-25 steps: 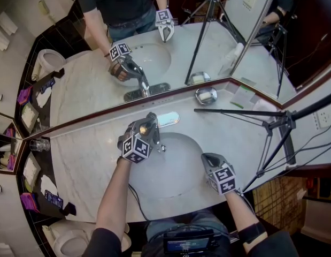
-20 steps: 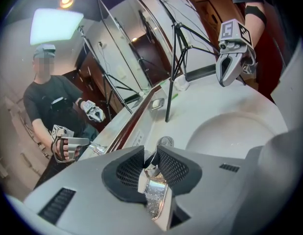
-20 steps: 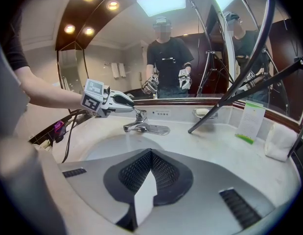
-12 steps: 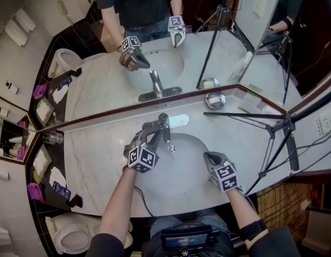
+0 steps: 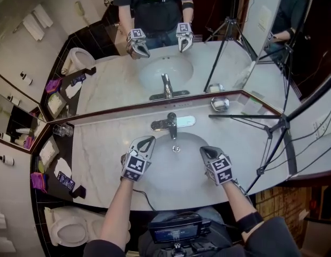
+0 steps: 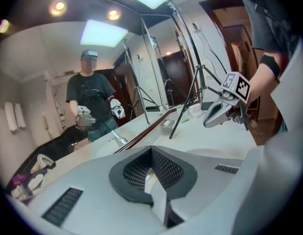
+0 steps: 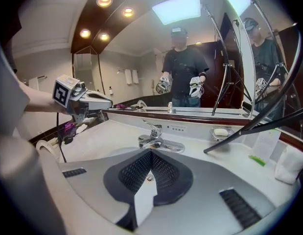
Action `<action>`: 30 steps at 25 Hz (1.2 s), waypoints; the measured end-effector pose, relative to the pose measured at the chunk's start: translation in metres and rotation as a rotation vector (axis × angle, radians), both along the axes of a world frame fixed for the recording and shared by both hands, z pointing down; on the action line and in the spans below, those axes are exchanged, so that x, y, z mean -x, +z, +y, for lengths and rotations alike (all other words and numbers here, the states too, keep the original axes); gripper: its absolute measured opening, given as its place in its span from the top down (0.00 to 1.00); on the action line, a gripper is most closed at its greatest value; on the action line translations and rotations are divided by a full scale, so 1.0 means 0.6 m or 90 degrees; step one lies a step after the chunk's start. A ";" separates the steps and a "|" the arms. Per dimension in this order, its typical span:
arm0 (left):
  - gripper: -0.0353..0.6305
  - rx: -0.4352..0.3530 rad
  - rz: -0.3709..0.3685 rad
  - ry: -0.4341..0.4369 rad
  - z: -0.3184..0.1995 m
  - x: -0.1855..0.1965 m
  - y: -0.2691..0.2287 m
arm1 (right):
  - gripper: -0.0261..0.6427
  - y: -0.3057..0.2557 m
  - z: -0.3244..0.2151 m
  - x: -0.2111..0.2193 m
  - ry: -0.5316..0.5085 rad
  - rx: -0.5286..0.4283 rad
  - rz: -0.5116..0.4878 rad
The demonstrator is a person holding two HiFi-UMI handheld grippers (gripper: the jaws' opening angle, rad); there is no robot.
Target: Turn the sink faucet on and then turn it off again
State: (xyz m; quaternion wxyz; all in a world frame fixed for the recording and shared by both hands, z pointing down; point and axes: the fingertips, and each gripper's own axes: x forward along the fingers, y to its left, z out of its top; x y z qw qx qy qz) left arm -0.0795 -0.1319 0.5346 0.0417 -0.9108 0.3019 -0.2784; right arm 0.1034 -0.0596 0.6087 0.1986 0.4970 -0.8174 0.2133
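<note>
Faucet (image 5: 171, 123) dead centre in the head view, chrome, standing on the marble worktop (image 5: 101, 154) at the back rim of the oval sink (image 5: 154, 183), right under the mirror (image 5: 117, 84). Left hand-held gripper (image 5: 145, 142) hangs over the basin's near-left edge, in front of the faucet and clear of it, jaws pressed together on nothing. Right hand-held gripper (image 5: 207, 151) sits in front and to the right of the faucet, over the basin's right rim, also apart from it and shut. A soap dish (image 5: 220, 104) rests to the right of the faucet by the mirror, a drinking glass (image 5: 62, 130) well off to the faucet's left, and a black tripod (image 5: 272, 127) leans in well to its right.

Over to the left gripper view: the two dark pads meet in a tight V, nothing between them. The right hand-held gripper (image 6: 217, 114) shows up ahead on the right, above the pale worktop.

Now the right gripper view: pads closed together and empty. The faucet (image 7: 153, 137) stands straight ahead beyond the tips, lever on top, well short of contact. The left hand-held gripper (image 7: 100, 101) floats to the faucet's left, and the soap dish (image 7: 221, 132) lies to its right.
</note>
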 end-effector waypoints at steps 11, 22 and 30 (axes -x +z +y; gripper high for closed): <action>0.94 0.084 0.155 -0.162 0.082 0.110 -0.033 | 0.93 -0.057 0.001 0.031 -0.026 -0.038 0.020; 0.94 0.087 0.157 -0.204 0.116 0.135 -0.013 | 0.93 -0.053 0.013 0.050 -0.056 -0.051 0.053; 0.94 0.076 0.149 -0.208 0.107 0.137 -0.012 | 0.93 -0.054 -0.016 0.060 -0.089 -0.105 0.135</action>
